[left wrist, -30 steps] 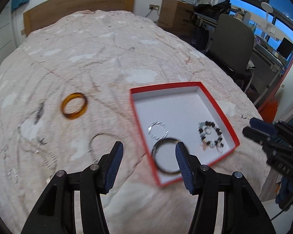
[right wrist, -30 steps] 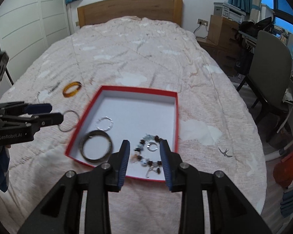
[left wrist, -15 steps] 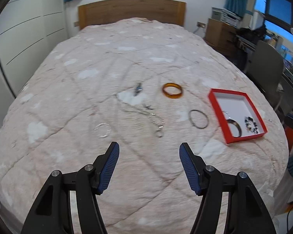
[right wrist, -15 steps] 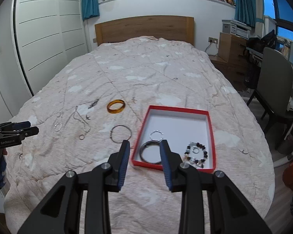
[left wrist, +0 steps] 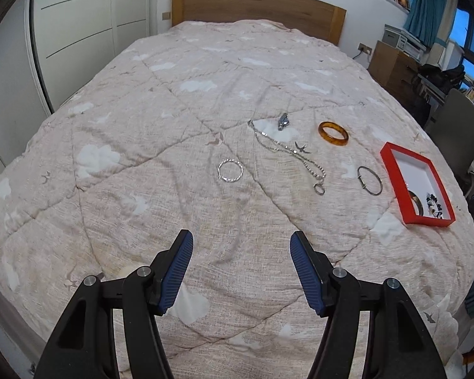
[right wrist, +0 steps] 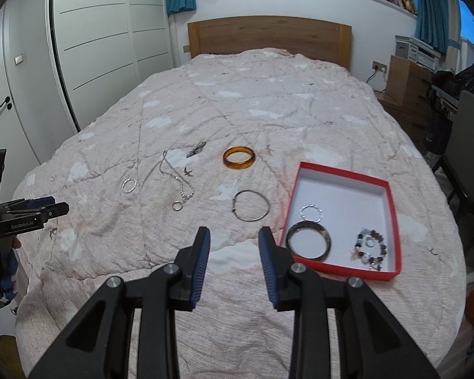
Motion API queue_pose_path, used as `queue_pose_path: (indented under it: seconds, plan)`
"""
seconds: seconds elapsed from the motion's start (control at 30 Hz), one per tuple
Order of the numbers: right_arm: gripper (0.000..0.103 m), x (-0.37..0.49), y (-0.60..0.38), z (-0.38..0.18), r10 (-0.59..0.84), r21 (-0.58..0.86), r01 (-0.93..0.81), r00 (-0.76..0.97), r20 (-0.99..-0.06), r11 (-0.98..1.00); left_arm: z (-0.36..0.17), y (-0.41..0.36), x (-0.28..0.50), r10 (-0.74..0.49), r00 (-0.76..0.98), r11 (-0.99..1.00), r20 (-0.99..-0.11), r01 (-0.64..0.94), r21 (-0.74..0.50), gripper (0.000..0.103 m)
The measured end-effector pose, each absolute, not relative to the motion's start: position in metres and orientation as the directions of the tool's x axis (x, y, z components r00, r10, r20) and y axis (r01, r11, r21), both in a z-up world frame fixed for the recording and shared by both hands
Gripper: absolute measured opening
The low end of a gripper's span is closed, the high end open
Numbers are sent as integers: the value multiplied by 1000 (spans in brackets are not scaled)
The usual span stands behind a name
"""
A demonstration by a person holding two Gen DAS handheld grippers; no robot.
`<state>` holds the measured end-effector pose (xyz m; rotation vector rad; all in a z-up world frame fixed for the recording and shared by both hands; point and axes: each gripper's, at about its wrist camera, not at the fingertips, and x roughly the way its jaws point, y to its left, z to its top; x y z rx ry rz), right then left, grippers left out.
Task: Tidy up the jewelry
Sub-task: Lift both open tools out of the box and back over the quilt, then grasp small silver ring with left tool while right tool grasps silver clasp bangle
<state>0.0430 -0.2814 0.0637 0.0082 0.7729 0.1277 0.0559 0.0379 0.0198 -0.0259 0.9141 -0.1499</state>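
Pulling back from red box (right wrist: 391, 218), both tools wider

open left tool (left wrist: 240, 254) above quilt (left wrist: 173, 126), amber bangle (left wrist: 333, 133), red box (left wrist: 390, 170) at right

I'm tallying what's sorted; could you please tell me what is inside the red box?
The red cardboard box holds a dark bangle, a thin silver ring and a beaded bracelet. Nothing is covered.

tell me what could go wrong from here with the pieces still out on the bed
The thin silver chain necklace lies loosely curled on the soft quilted bedspread; a pinch may grab fabric or leave part trailing. The slim silver wire bangle lies flat and could slip. The shallow red cardboard tray sits near the bed's edge.
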Motion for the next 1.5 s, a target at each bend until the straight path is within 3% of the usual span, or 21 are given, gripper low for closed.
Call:
queue_pose_path:
  seconds: [1.23, 1.43, 1.5]
  plan:
    - [31, 132, -277, -22, 216, 146, -166, 583, -783, 975, -49, 14, 106, -132, 523, 989, -842, 124, -78, 63]
    - [31, 144, -275, -32, 219, 144, -174, 567, -794, 974, -55, 2, 114, -187, 507, 977, -841, 188, -104, 62]
    - [30, 150, -275, -36, 220, 144, -177, 561, -798, 974, -55, -5, 119, -212, 503, 970, -838, 215, -116, 58]
